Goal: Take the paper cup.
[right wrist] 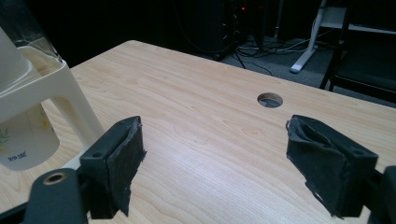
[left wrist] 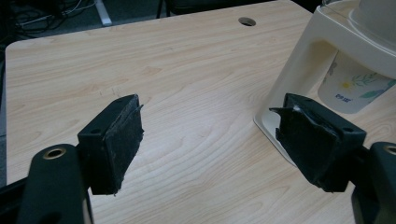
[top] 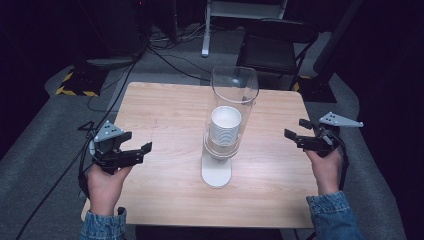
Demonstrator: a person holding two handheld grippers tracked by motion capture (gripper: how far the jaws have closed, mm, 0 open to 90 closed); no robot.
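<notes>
Both the left gripper point(top: 131, 151) and right gripper point(top: 296, 131) gape wide, holding nothing. Between them stands a cream cup dispenser point(top: 216, 170), its clear tube point(top: 234, 85) holding what look like ribbed paper cups point(top: 225, 125).

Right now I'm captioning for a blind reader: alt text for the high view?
A cup dispenser stands mid-table, paper cups stacked in its clear tube. A person holds an open left claw and right claw either side.
</notes>
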